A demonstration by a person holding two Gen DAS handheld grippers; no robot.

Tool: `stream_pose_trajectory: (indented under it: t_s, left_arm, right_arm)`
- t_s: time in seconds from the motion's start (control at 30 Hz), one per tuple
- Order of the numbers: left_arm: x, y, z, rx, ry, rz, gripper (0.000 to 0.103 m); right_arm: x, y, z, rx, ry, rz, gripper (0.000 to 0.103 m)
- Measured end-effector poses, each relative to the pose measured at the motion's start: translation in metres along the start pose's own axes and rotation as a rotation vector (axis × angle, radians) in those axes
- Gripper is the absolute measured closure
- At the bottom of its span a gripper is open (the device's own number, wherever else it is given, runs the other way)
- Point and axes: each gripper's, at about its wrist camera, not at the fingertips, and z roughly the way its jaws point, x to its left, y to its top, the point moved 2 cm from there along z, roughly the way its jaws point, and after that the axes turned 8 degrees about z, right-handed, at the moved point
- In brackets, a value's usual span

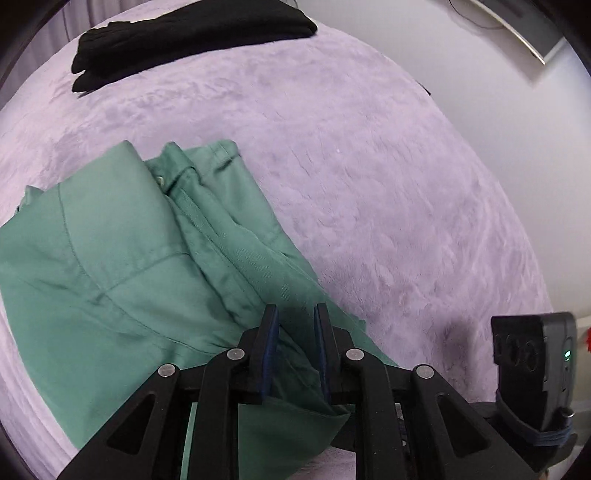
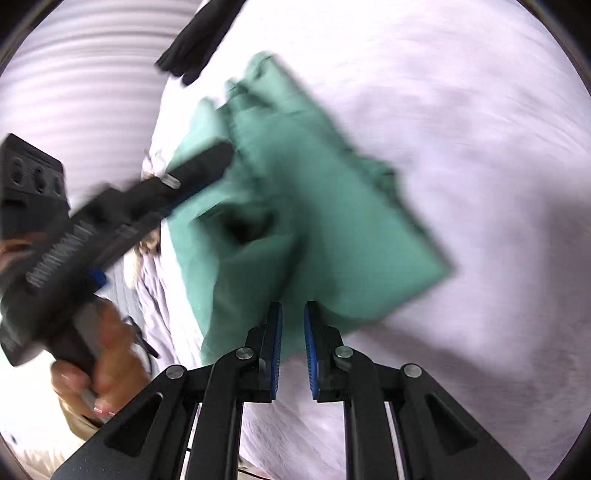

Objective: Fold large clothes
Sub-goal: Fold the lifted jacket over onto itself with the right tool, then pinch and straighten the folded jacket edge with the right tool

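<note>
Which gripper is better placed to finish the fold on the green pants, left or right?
Left, probably. The left gripper already has green pants fabric between its fingers. The right gripper sits at the pants' edge with nothing visibly between its fingers; that view is blurred.

A bed with a fuzzy lilac blanket [image 1: 369, 184] carries green trousers [image 1: 129, 258] folded near one edge and a folded black garment [image 1: 184, 33] farther back.

Both wrist views, close above green garment [image 1: 147, 258]
</note>
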Motion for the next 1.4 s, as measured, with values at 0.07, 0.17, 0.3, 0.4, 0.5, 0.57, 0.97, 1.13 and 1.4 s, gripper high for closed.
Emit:
stream_pose_trajectory:
  t_s: [0.07,0.17,0.3,0.4,0.5,0.57,0.97,1.13,1.4]
  left_arm:
    - [-0.009,-0.005,0.002,0.009,0.017,0.019,0.083]
    - [-0.011,-0.013,-0.012,-0.013,0.041,0.019,0.068]
    - [0.008,-0.028,-0.051,-0.135,0.088,-0.050,0.001]
    - [0.034,-0.042,-0.074,-0.161,0.129,-0.115,0.001]
    - [0.077,-0.067,-0.095,-0.193,0.158,-0.247,0.001]
    - [0.113,-0.089,-0.100,-0.188,0.195,-0.354,0.001]
    - [0.221,-0.208,-0.055,-0.025,0.264,-0.735,0.001]
    - [0.233,-0.206,-0.046,-0.020,0.282,-0.751,0.001]
    - [0.207,-0.166,-0.046,-0.080,0.256,-0.630,0.001]
  right_arm:
    - [-0.002,0.002,-0.003,-0.006,0.003,0.011,0.088]
    - [-0.004,0.010,-0.008,-0.003,0.005,0.019,0.088]
    - [0.010,0.006,0.011,-0.013,0.000,0.009,0.066]
    - [0.016,0.002,0.008,-0.031,0.037,-0.008,0.037]
    - [0.030,0.015,0.012,-0.025,0.096,-0.011,0.034]
    - [0.035,0.025,0.019,-0.010,0.133,0.003,0.027]
    - [0.092,0.078,0.101,0.215,0.155,-0.096,0.025]
    - [0.125,0.083,0.133,0.243,-0.060,-0.257,0.097]
    - [0.152,0.083,0.047,0.088,0.178,-0.320,0.098]
